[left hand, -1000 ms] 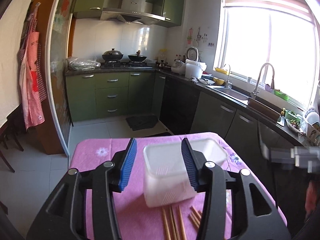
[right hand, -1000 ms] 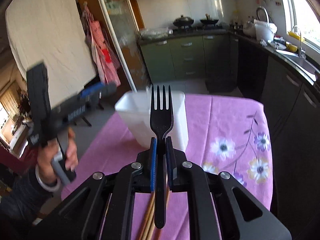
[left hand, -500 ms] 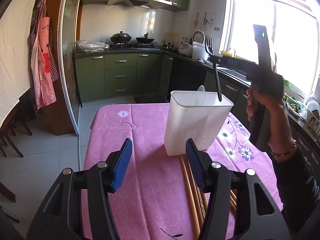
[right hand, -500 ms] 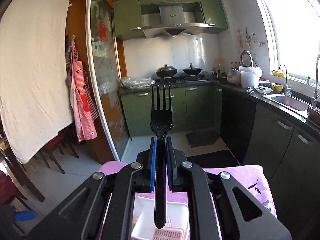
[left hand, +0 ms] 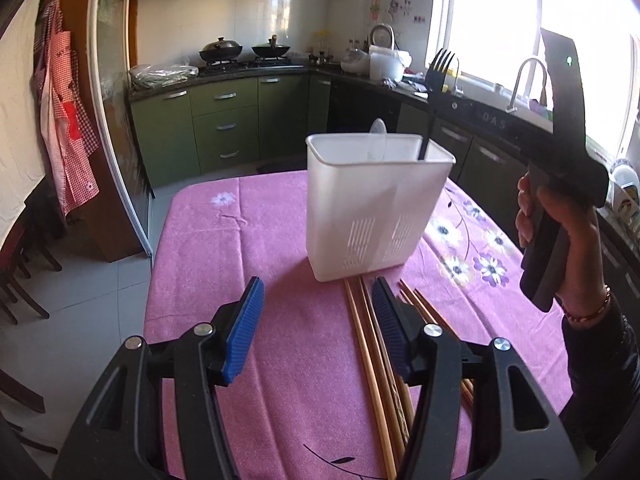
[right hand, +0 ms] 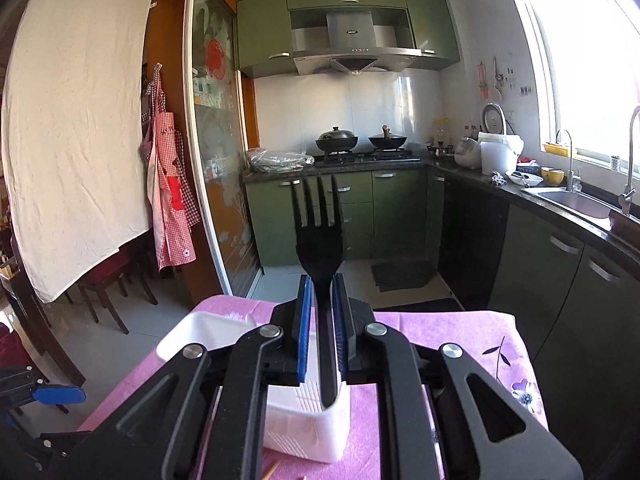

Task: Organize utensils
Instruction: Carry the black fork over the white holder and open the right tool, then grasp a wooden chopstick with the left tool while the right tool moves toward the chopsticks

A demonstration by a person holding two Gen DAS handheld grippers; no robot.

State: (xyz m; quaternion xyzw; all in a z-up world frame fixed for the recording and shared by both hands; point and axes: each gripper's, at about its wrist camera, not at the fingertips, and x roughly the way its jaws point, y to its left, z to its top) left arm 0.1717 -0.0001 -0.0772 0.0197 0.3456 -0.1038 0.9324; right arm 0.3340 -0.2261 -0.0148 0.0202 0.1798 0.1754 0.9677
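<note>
A white plastic utensil holder (left hand: 376, 208) stands on the pink tablecloth; it also shows in the right wrist view (right hand: 308, 420). My right gripper (right hand: 320, 312) is shut on a black fork (right hand: 320, 240), tines up, its handle end dipping into the holder. In the left wrist view the fork (left hand: 434, 92) stands over the holder's right compartment. A white spoon (left hand: 378, 140) stands inside the holder. Several wooden chopsticks (left hand: 372, 360) lie on the cloth in front of the holder. My left gripper (left hand: 320, 332) is open and empty, just above the cloth beside the chopsticks.
The table (left hand: 208, 264) has a pink flowered cloth. Green kitchen cabinets (left hand: 224, 120) and a stove with pans stand behind. A counter with a sink (right hand: 572, 200) runs along the right. An apron (left hand: 68, 120) hangs at the left.
My right gripper has lowered the fork so its handle end is inside the holder. My left gripper has drawn back and the holder now looks farther away.
</note>
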